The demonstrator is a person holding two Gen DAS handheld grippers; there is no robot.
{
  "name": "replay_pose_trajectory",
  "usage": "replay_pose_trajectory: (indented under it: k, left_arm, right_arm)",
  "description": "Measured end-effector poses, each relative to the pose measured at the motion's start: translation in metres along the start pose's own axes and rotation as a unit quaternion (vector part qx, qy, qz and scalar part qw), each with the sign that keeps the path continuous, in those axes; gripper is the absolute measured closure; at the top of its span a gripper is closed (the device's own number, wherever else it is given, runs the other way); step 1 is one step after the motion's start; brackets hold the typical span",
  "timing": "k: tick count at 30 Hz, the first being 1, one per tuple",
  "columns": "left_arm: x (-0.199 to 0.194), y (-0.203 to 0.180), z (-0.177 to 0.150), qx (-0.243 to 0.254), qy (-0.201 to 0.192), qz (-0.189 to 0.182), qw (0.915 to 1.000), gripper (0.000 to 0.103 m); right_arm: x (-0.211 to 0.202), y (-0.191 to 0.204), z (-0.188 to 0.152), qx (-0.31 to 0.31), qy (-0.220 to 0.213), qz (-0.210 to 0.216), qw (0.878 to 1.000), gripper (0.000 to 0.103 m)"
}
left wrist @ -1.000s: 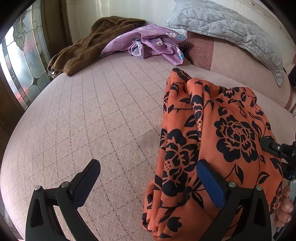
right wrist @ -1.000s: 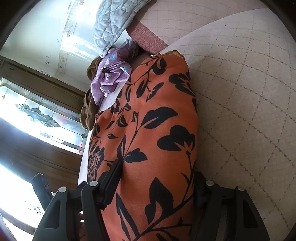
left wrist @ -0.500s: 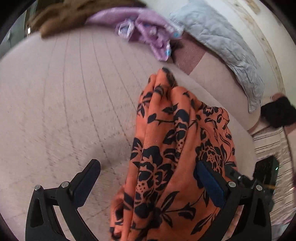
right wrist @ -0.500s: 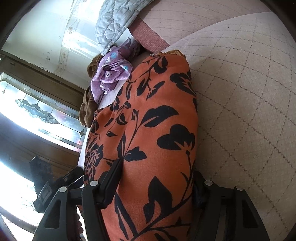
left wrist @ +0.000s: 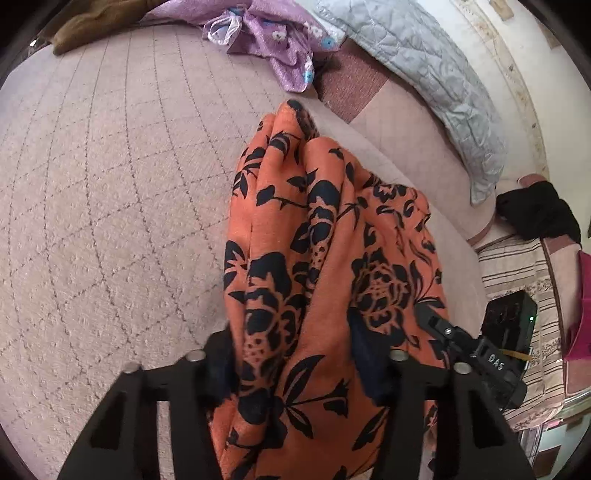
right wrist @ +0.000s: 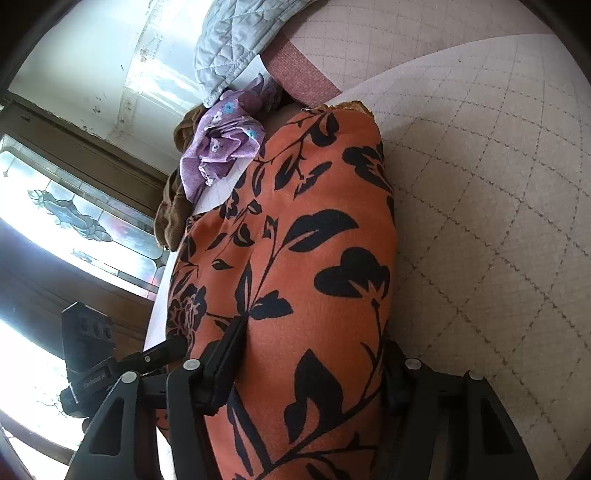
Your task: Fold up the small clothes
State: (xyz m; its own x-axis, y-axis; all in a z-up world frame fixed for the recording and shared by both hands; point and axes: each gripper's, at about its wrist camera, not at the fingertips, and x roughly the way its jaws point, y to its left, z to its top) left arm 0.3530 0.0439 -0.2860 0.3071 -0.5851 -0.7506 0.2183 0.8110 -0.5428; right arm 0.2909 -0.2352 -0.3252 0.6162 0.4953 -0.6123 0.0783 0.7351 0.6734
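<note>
An orange garment with black flowers [left wrist: 332, 229] lies bunched lengthwise on the pink quilted bedspread [left wrist: 110, 184]. My left gripper [left wrist: 295, 354] has its jaws closing around the garment's near end, and both pads press into the gathered fabric. The right gripper's tip [left wrist: 461, 347] shows at the cloth's right edge. In the right wrist view the same garment [right wrist: 314, 221] fills the middle, and my right gripper [right wrist: 310, 362] is shut on a thick fold of it. The left gripper [right wrist: 147, 358] pokes in from the left there.
A purple flowered cloth [left wrist: 273, 40] and a brown garment [left wrist: 92, 22] lie at the bed's far side. A grey quilted pillow [left wrist: 424, 74] rests at the head. A black cloth [left wrist: 535, 210] lies off the bed's right edge. A stained-glass window [right wrist: 66, 214] stands beyond.
My left gripper swung right and tilted down over the orange garment, and its wide-open jaws have come together on the fabric. The right gripper has kept its hold and place.
</note>
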Motion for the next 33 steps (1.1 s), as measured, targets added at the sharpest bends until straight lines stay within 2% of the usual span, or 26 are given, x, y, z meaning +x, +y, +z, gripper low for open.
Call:
replay_pose_trajectory:
  k: [4,8,12,16,25,28,33]
  left_arm:
    - [-0.01,-0.006,-0.002,0.02,-0.019,0.004,0.9996,0.063]
    - [-0.019,-0.01,-0.001,0.021,-0.033,-0.003,0.9992,0.066]
    - [-0.032,-0.019,-0.007,0.038,-0.045,-0.005,0.9982,0.067]
    - [-0.042,-0.044,-0.02,0.072,-0.058,-0.006,0.9957,0.068]
    - [-0.053,-0.101,-0.089,0.126,-0.057,-0.01,0.9904,0.068]
    - [-0.048,-0.115,-0.118,0.129,-0.046,-0.008,0.9906,0.068]
    - [-0.036,-0.128,-0.167,0.139,-0.015,0.015,0.9901,0.068]
  right_arm:
    - [-0.003,0.008,-0.001,-0.01,-0.006,-0.014,1.0,0.047]
    - [-0.01,0.018,0.0,-0.021,-0.019,-0.017,0.999,0.057]
    - [-0.018,0.027,-0.001,-0.039,-0.024,-0.03,0.998,0.059]
    - [-0.037,0.033,-0.005,-0.056,-0.03,-0.042,0.997,0.06]
    - [-0.12,0.028,-0.041,-0.074,-0.045,-0.067,0.994,0.06]
    - [-0.147,0.016,-0.057,-0.066,-0.047,-0.074,0.994,0.06]
    - [-0.176,-0.009,-0.091,-0.048,-0.031,-0.089,0.994,0.06]
